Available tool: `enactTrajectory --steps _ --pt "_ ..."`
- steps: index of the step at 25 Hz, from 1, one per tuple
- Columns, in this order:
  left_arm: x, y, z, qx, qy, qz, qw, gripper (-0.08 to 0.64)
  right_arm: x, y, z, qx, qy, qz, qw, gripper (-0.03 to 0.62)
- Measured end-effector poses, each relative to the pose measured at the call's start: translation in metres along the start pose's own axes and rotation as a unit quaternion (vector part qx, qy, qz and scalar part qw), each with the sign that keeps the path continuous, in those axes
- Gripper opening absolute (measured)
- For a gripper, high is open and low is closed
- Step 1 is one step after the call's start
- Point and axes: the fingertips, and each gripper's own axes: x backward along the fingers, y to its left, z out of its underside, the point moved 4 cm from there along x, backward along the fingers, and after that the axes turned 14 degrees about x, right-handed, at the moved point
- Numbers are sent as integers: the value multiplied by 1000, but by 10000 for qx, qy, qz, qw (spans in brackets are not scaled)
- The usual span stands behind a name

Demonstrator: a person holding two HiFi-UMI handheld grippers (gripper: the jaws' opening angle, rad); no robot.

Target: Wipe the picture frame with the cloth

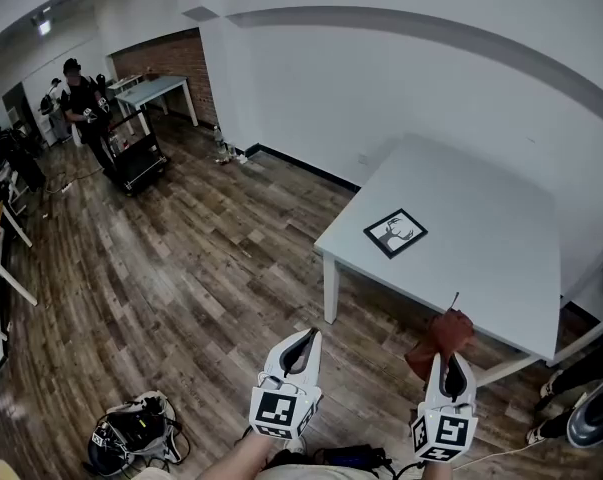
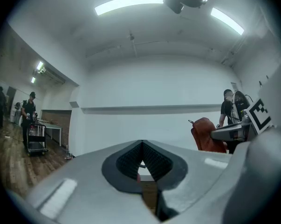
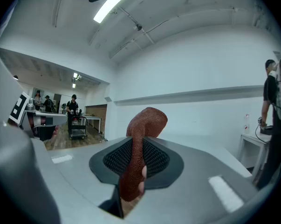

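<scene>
Two hand-held grippers sit low in the head view, both over the brown wood-plank floor (image 1: 181, 268) and short of the white rectangular table (image 1: 481, 238). The right hand-held gripper (image 1: 451, 366) is clamped on a rust-red textured cloth (image 1: 443, 334), which bunches up above its jaws. The right gripper view shows the fabric pinched between the two dark ribbed pads (image 3: 156, 160). The left hand-held gripper (image 1: 306, 340) has its jaws drawn together with nothing between them. The black-edged picture frame (image 1: 395, 233) with a white mat lies flat on the table, close to the corner nearest the left hand-held gripper. It is well apart from both grippers and the cloth.
</scene>
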Motion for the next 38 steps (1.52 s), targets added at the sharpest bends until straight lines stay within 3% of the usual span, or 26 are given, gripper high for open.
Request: enactTrajectory --steps 12,25,38 --pt "-16 -28 9 -38 10 -99 9999 1 -3 -32 17 -123 -42 -39 9999 94" --pt "-45 -90 27 -22 -66 -328 9994 0 -13 -88 52 -268 -108 -430 9987 94" --pt "-104 -78 38 72 -40 -47 10000 1 -54 -94 51 -16 48 -365 9993 94"
